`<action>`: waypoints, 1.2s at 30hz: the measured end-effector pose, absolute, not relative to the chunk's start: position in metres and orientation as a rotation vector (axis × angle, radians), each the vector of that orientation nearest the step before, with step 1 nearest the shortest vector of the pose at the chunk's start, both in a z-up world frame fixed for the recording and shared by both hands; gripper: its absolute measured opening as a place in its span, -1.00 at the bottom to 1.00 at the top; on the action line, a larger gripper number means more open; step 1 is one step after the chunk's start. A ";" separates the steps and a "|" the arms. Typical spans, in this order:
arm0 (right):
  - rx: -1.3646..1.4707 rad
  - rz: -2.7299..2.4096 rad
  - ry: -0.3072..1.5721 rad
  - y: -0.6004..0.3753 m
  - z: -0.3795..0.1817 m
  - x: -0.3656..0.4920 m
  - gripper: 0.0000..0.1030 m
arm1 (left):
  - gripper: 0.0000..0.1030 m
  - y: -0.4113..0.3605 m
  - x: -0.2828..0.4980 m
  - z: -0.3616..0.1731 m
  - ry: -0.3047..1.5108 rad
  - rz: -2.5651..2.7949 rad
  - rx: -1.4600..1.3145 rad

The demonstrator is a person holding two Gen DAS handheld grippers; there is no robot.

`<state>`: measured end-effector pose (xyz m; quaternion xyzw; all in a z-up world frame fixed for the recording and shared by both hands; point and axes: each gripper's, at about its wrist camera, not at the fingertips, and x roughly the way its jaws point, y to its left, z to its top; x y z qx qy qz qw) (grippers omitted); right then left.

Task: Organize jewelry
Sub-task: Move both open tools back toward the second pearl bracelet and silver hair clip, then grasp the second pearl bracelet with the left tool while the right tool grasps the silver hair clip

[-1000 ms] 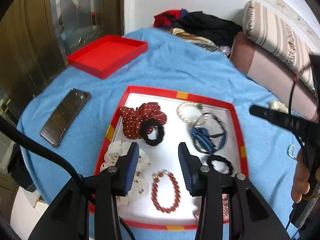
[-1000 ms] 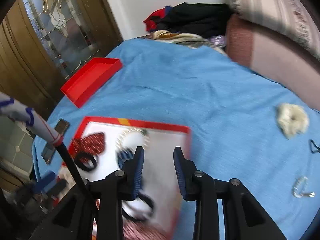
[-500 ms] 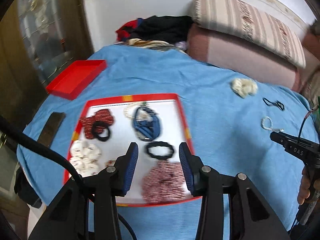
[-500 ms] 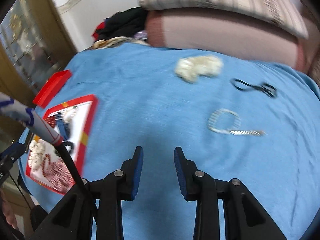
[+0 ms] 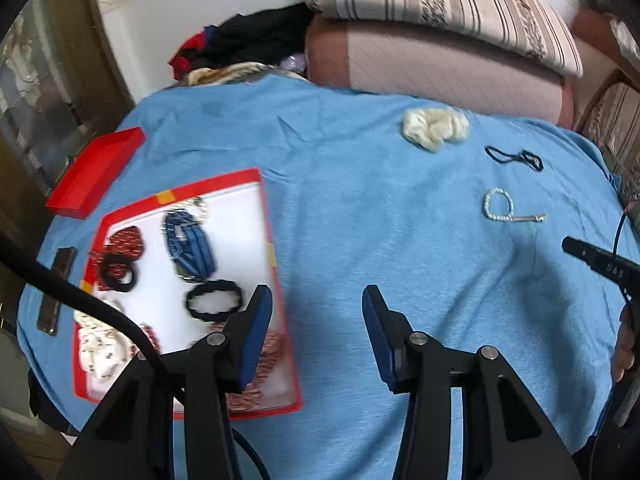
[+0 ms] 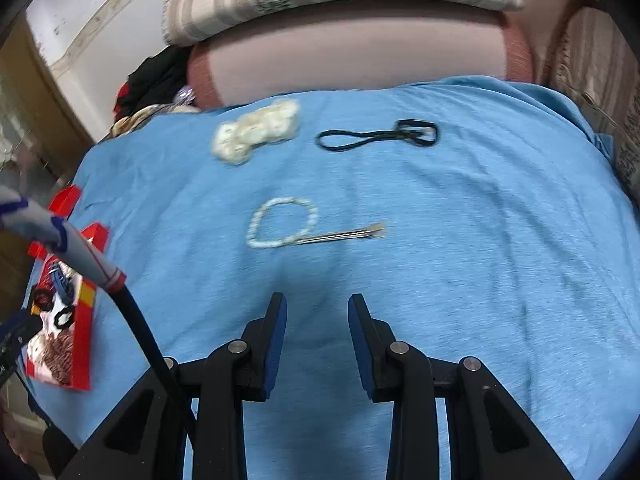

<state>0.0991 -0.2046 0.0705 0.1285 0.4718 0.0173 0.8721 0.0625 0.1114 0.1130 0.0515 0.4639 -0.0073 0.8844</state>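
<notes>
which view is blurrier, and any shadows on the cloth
Right wrist view is blurrier: the cream scrunchie and pearl bracelet smear sideways. Left wrist view is sharper, though the tray edge is soft. Both show a faint dark shadow on the blue cloth ahead of the fingers.

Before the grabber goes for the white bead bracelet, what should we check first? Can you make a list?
1. Right gripper open and empty: ok, jaws apart with nothing between them.
2. White bead bracelet lined up: ok, it lies on the blue cloth straight ahead of the right gripper.
3. Path free: ok, only bare cloth lies between.
4. Bracelet alone: not ok, a thin silver piece meets its edge; whether they are joined, cannot tell.
5. Left gripper out of the way: ok, open and empty, off beside the red tray.
6. Room in the tray: ok, white floor shows between the pieces.
</notes>
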 end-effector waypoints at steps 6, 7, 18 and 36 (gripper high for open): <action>0.288 0.011 0.987 -0.223 0.061 0.114 -0.33 | -0.12 0.091 0.075 0.091 1.014 -0.051 0.094; 0.282 0.015 0.987 -0.222 0.061 0.119 -0.33 | -0.12 0.088 0.078 0.089 1.019 -0.057 0.089; 0.403 0.068 0.989 -0.232 0.043 0.185 -0.33 | -0.12 0.048 0.138 0.062 1.071 -0.163 0.023; 0.401 0.325 1.155 -0.235 0.019 0.133 -0.33 | -0.12 -0.006 0.195 0.043 1.110 -0.324 0.001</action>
